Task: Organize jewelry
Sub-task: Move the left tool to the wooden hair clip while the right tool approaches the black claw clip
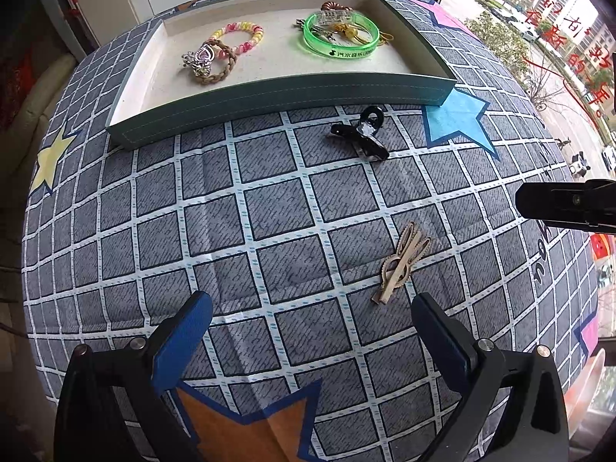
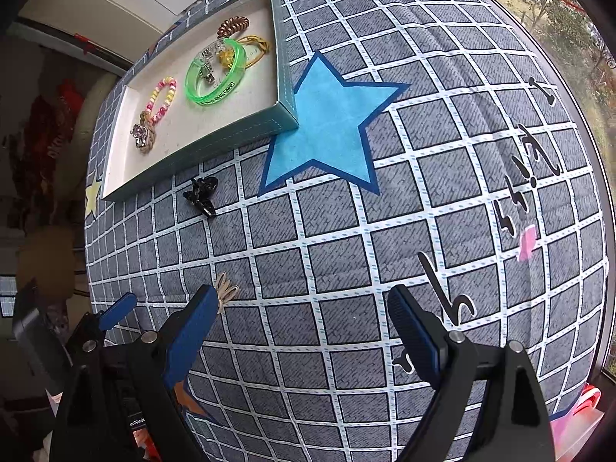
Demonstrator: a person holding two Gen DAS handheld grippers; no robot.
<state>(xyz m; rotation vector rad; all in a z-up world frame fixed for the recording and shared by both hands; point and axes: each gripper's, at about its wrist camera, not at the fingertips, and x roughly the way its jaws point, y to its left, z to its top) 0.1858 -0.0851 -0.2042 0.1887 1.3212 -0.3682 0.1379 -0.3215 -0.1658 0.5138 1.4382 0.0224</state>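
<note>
- Left gripper (image 1: 312, 327) hangs spread and empty, near the gold hair clip (image 1: 402, 261).
- Right gripper (image 2: 304, 319) is spread, empty.
- Black claw clip (image 1: 362, 133) lies just before the tray (image 1: 277, 94) holding a green bangle (image 1: 338, 34).

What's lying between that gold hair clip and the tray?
A black claw clip lies on the checked cloth between the gold hair clip and the tray; the left wrist view shows it best.

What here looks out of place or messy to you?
Two hair clips lie on the checked cloth outside the tray: a black claw clip tipped on its side, and a gold clip. The other jewelry sits inside.
</note>
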